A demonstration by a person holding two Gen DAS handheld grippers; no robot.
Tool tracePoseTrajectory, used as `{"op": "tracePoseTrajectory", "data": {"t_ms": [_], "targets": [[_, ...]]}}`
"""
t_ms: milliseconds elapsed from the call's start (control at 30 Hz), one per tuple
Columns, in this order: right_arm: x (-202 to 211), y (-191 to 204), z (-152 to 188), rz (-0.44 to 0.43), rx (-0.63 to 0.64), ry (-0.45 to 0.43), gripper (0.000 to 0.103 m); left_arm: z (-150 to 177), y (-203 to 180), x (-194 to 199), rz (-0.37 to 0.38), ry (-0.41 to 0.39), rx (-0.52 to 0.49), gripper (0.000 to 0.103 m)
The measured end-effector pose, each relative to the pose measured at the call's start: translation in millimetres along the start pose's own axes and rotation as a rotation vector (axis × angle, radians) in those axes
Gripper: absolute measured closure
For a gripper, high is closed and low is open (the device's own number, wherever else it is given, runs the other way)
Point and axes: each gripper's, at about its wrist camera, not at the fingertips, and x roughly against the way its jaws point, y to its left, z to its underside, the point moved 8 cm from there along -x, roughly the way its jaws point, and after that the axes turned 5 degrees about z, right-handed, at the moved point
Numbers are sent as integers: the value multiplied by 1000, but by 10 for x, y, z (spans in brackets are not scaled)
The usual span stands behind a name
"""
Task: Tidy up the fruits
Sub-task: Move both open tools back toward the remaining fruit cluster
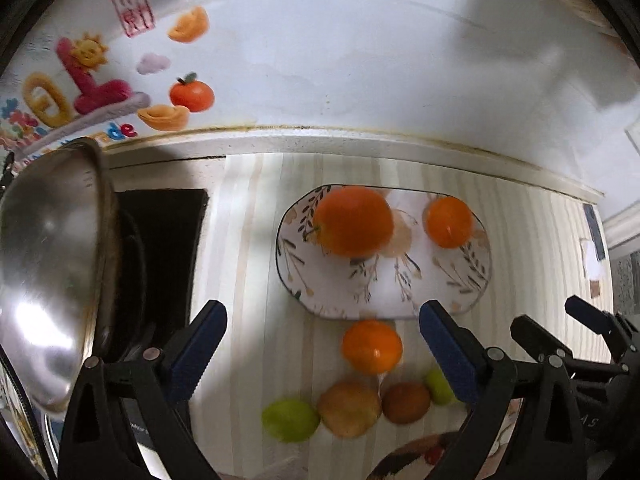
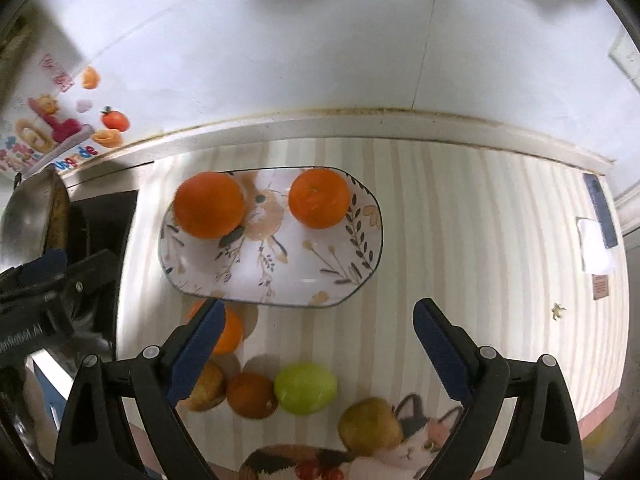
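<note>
We held both grippers high above the striped tablecloth [image 2: 460, 216], each tipped steeply downward. The left gripper [image 1: 322, 354] stood released, its blue pads spread wide with nothing gripped between them. The right gripper [image 2: 316, 350] was likewise released and empty; in the left view we saw it just off to the right.

Nearest to us, loose fruit lay in a row on the cloth beside a cat picture [image 2: 416, 436]. In the right view we saw a brownish fruit [image 2: 370, 426] touching the cat picture, then a green fruit [image 2: 306, 388], a dark orange-brown fruit [image 2: 251, 395] and another brownish fruit [image 2: 208, 386], the last partly behind our left pad. In the left view a second green fruit [image 1: 290, 419] lay at the left end of the row. Just beyond the row, a loose orange [image 1: 372, 346] sat on the cloth near the plate's front rim.

Farther off lay the oval flowered plate [image 2: 280, 280], with two oranges in it: a large orange [image 2: 209, 205] at its left end and a smaller orange [image 2: 319, 198] to the right, apart from each other.

Off to the left a shiny steel bowl [image 1: 48, 264] stood beside a dark opening, and behind everything the white wall carried bright stickers [image 1: 92, 80].
</note>
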Motion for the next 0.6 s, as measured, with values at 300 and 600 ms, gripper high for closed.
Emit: {"op": "tracePoseTrajectory", "data": {"t_ms": [300, 600], "targets": [[676, 109, 314, 0, 3, -94, 6, 290, -105, 620, 5, -116, -34, 4], [1248, 105, 459, -10, -29, -193, 6, 447, -186, 1033, 41, -183, -35, 5]]}}
